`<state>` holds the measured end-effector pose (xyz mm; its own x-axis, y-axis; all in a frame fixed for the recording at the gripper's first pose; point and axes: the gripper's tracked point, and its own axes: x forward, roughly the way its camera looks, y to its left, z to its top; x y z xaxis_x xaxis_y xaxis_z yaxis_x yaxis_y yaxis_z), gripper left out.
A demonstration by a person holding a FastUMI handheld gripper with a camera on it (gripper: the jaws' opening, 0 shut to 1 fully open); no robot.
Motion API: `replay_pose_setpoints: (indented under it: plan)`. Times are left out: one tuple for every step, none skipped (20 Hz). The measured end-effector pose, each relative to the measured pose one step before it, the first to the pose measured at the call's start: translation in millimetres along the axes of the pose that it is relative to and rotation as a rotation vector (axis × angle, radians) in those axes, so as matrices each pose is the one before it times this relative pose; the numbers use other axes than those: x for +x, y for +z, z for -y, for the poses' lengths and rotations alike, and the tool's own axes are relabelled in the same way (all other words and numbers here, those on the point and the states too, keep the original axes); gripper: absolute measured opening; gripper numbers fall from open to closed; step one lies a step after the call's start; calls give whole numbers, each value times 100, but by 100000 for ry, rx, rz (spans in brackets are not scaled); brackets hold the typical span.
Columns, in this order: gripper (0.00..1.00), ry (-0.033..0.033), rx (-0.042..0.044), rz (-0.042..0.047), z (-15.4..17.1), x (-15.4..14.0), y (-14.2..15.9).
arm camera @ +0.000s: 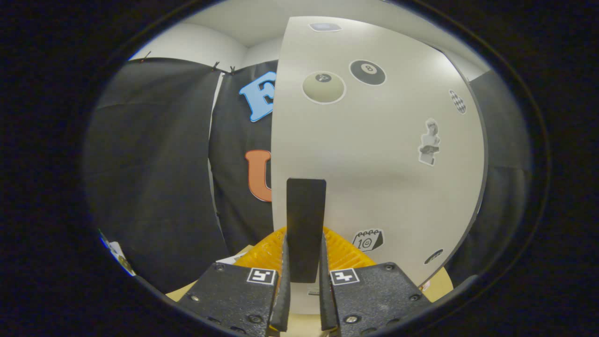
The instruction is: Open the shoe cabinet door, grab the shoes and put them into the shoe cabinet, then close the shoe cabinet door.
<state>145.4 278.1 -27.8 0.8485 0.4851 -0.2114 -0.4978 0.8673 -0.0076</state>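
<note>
Tool point(303, 262) is clamped on the black handle point(305, 220) of the cabinet door point(383, 154); off-arc pull could slip the fingers off.

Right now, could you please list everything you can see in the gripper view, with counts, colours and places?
Cabinet door: one, off-white, just ahead of the fingers, edge-on at its left side.
Door handle: one, black, flat upright bar, held between the fingers.
Stickers: several, mostly black, white and grey, scattered over the door face.
Ribbed part: one, orange, low behind the handle; what it is cannot be told.
Surface: one, pale tan, below the door.
Gripper: one; fingers black, both pressing on the handle.
</note>
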Motion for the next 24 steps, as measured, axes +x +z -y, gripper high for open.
replay_pose_setpoints:
  plan:
    - [29, 1213, 385, 135, 37, -335, 17]
    - [29, 1086, 735, -13, -105, -570, -150]
    - [29, 772, 405, 68, -55, -484, -35]
    - [28, 618, -151, 169, 23, -439, 11]
    - [28, 781, -51, 563, 75, -493, -49]
    - [28, 951, -313, 551, 2, -496, 13]
    - [28, 1258, -1015, 57, 93, 54, -41]
    - [28, 1498, -564, 199, 71, -33, 17]
    - [28, 1576, 552, 13, -46, 20, -105]
    - [28, 1326, 469, -290, 55, -116, -72]
    - [28, 962, 123, -240, 67, -111, -39]
    - [28, 595, -216, -191, 56, -93, -9]
    - [28, 567, -617, -74, 73, -51, 13]
    - [28, 539, -255, 224, 21, -20, 33]
    - [28, 591, -548, 169, 58, -103, -49]
    - [28, 561, 10, 322, 80, -239, -85]
    - [28, 537, 267, 488, 45, -214, -62]
    - [28, 448, 711, 805, 103, -69, 12]
    - [28, 154, 1431, 1217, 47, -69, 2]
    - [28, 181, -150, 1100, 113, -37, 24]
    - [28, 164, -184, 855, 82, -60, 66]
    - [28, 355, -314, 396, 50, -191, -52]
    - [28, 517, -42, 162, 81, -164, 23]
    - [28, 388, 742, 89, 64, -95, -87]
